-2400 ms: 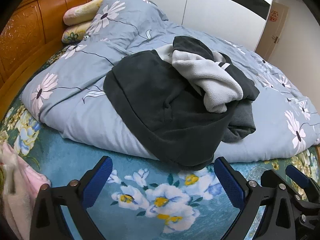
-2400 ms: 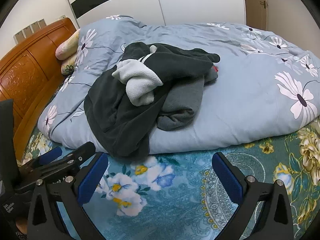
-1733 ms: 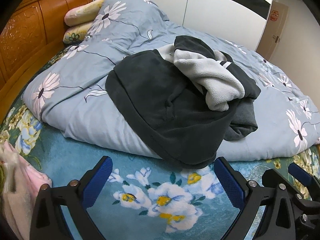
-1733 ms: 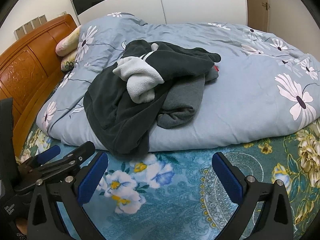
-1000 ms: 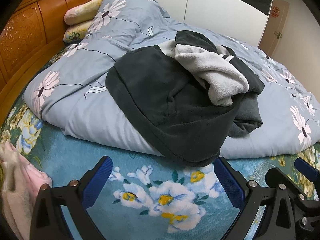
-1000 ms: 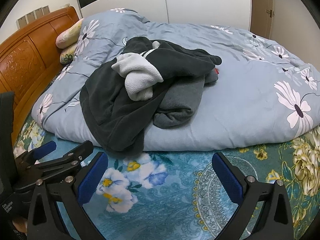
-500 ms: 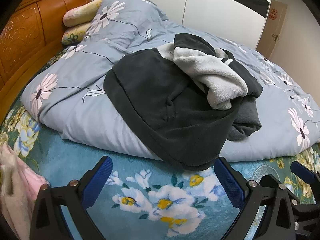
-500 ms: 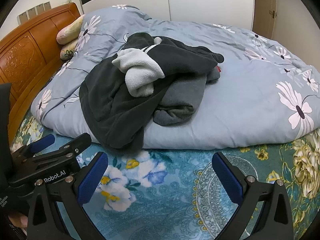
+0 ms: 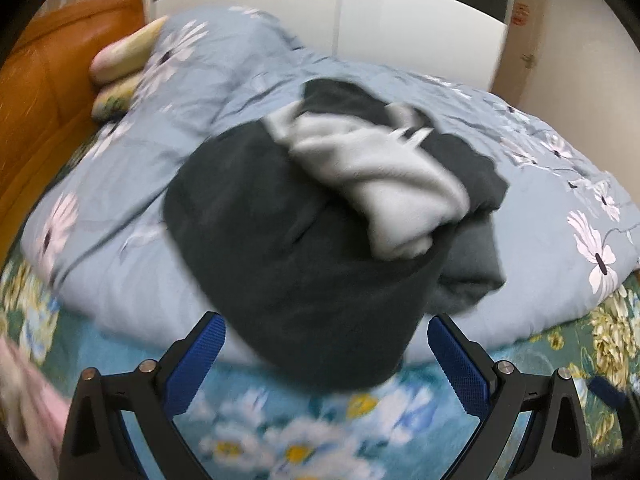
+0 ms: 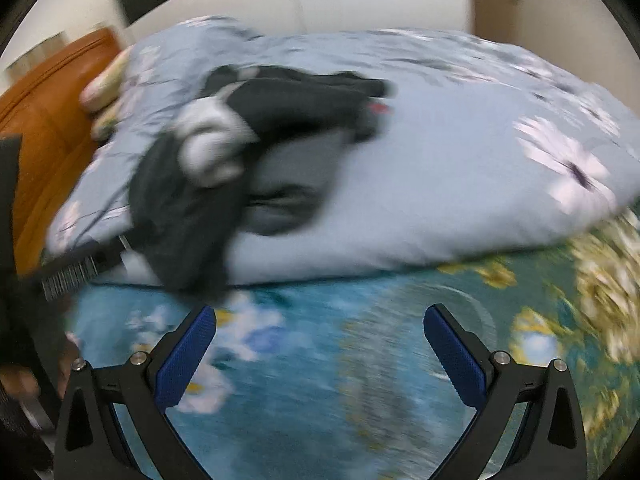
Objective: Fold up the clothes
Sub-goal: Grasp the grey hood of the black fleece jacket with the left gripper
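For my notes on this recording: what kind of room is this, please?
Most likely a bedroom. There is a bed with a wooden headboard, pillows and a floral duvet, with a wardrobe behind it.

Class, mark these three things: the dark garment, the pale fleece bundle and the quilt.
dark garment [image 9: 280,264], left wrist view, its broad front panel.
pale fleece bundle [image 9: 384,184], left wrist view, its middle fold.
quilt [image 10: 440,184], right wrist view, bare blue part.
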{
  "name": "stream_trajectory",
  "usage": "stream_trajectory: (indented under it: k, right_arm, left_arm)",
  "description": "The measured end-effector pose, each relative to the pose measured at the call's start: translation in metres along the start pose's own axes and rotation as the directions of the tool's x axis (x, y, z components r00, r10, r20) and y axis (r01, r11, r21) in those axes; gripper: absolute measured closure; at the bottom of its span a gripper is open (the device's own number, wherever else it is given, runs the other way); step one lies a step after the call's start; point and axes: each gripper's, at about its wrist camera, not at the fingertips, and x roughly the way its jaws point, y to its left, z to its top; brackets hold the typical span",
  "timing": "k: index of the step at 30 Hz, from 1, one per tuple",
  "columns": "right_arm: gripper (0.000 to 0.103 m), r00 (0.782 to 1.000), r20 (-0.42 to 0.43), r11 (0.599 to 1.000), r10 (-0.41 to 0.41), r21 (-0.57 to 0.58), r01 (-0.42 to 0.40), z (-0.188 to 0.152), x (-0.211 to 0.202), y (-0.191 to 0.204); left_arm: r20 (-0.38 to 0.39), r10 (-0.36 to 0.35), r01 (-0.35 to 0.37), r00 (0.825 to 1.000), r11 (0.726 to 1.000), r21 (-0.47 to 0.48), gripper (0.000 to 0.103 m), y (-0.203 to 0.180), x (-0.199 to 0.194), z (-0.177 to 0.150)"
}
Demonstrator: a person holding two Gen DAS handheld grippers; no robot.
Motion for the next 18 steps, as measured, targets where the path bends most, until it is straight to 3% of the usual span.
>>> stream_trajectory:
  k: [2,5,7,8,9,10,11,14,18]
  right_arm:
    - [0.0,0.999,0.004,0.998,-0.041,0.057,0.041,-0.008,-0.008,-0.022]
    - [0.0,0.998,0.016,0.992,-0.062,0.115,0.06,-0.025,-0.027,-0.049]
    - [0.0,0.996,0.014,0.987,-0.093,0.13,0.091,-0.037,-0.039,-0.061]
    - [0.0,0.995,0.01,0.986,-0.102,0.136,0.1,-0.04,-0.043,-0.066]
    - [0.0,0.994,0.003,0.984,-0.111,0.141,0.109,-0.045,-0.048,-0.073]
    - [0.0,0.993,-0.004,0.982,-0.12,0.146,0.119,-0.049,-0.052,-0.079]
    - [0.0,0.992,-0.01,0.981,-0.126,0.148,0.126,-0.052,-0.056,-0.083]
    - [0.0,0.989,-0.027,0.976,-0.144,0.159,0.147,-0.062,-0.068,-0.095]
    - [0.0,0.987,-0.023,0.969,-0.162,0.185,0.163,-0.068,-0.09,-0.102]
  left_arm:
    - [0.015,-0.005,0.005,1.0,0.999,0.041,0.0,-0.018,0.013,0.02]
    - [0.024,0.053,-0.056,0.998,0.993,0.108,0.002,-0.042,0.042,0.043]
    - [0.015,0.087,-0.088,0.996,0.986,0.138,0.014,-0.054,0.06,0.054]
    - [0.013,0.076,-0.077,0.997,0.987,0.142,0.033,-0.057,0.063,0.056]
    - [0.01,0.065,-0.066,0.998,0.987,0.146,0.061,-0.059,0.067,0.058]
    - [0.005,0.065,-0.065,0.998,0.99,0.127,0.063,-0.059,0.067,0.062]
    - [-0.001,0.066,-0.065,0.998,0.992,0.109,0.071,-0.059,0.068,0.065]
    - [0.082,0.055,-0.063,0.995,0.993,0.103,0.085,-0.06,0.034,0.07]
    - [0.198,-0.019,-0.01,0.98,0.989,0.146,0.09,-0.063,-0.04,0.072]
